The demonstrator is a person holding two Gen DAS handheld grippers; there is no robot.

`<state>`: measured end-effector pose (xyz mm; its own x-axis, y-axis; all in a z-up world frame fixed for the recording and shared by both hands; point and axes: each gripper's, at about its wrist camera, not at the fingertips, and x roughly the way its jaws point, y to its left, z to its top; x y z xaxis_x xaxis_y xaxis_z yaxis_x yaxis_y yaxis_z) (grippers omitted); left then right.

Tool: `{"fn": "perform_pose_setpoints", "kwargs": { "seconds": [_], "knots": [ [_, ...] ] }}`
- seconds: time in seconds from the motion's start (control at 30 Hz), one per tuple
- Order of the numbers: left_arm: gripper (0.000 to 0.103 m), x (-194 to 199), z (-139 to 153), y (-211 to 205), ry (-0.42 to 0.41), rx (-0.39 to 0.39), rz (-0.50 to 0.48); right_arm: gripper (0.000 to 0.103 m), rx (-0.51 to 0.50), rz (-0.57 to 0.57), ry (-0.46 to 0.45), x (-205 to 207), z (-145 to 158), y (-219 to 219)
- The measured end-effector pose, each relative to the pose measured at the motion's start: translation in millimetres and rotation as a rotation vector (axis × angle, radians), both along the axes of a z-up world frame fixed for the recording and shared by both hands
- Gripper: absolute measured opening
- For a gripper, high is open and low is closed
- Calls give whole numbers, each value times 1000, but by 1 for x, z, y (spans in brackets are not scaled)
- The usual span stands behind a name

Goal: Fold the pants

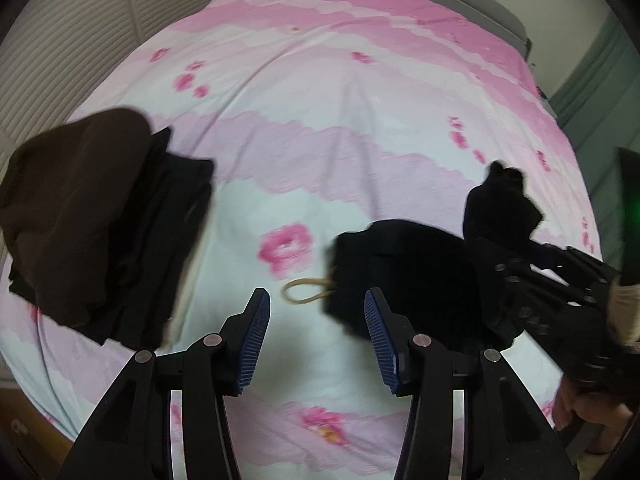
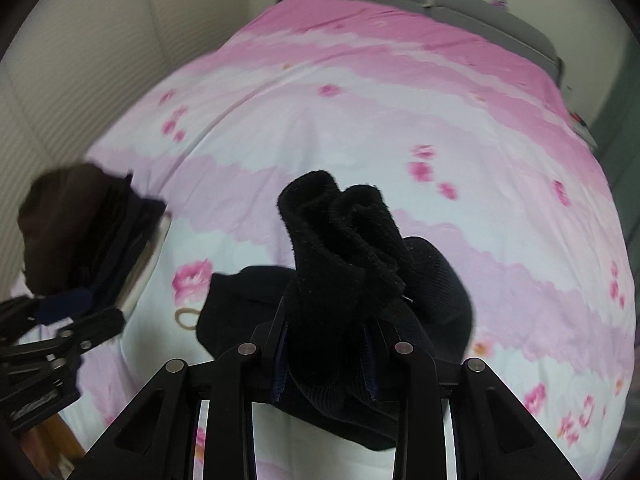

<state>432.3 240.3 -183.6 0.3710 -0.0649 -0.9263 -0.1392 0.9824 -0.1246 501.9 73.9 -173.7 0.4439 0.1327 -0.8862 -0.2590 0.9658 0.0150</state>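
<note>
Pants (image 2: pixel 340 264) in right tool (image 2: pixel 326 356); left tool (image 1: pixel 318 344) empty.

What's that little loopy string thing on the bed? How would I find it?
Start on the pink flowery bedsheet, then find the big pink flower. Just below it, at the black pants' edge, lies the tan drawstring loop, the only thin, pale thing among dark clothes.

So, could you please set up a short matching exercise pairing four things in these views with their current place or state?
Things:
1. left gripper
2. right gripper
3. beige looped drawstring
4. stack of folded dark brown and black clothes

States:
A. jaws shut on the black fleece pants
B. at the left edge of the pink floral bedspread
C. jaws open, empty
D. lying on the bedspread beside the pants

Pairs: 1-C, 2-A, 3-D, 4-B
</note>
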Motion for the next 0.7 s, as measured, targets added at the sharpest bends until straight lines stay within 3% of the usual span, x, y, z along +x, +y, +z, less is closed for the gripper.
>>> {"fn": "perform_pose_setpoints", "kwargs": {
  "seconds": [0.17,0.37,0.47,0.53,0.7],
  "knots": [
    [48,-10,-10,28,25,5,41,31,-21,79,100,4,-38,52],
    [49,-20,-11,53,16,9,91,32,4,115,196,9,-71,83],
    [60,-22,-12,63,21,-7,130,44,39,109,211,9,-76,84],
    [63,-24,-11,66,21,-21,146,64,111,114,230,7,-73,80],
    [71,-25,-6,62,5,8,137,72,240,150,227,-10,-46,76]
  ]
}}
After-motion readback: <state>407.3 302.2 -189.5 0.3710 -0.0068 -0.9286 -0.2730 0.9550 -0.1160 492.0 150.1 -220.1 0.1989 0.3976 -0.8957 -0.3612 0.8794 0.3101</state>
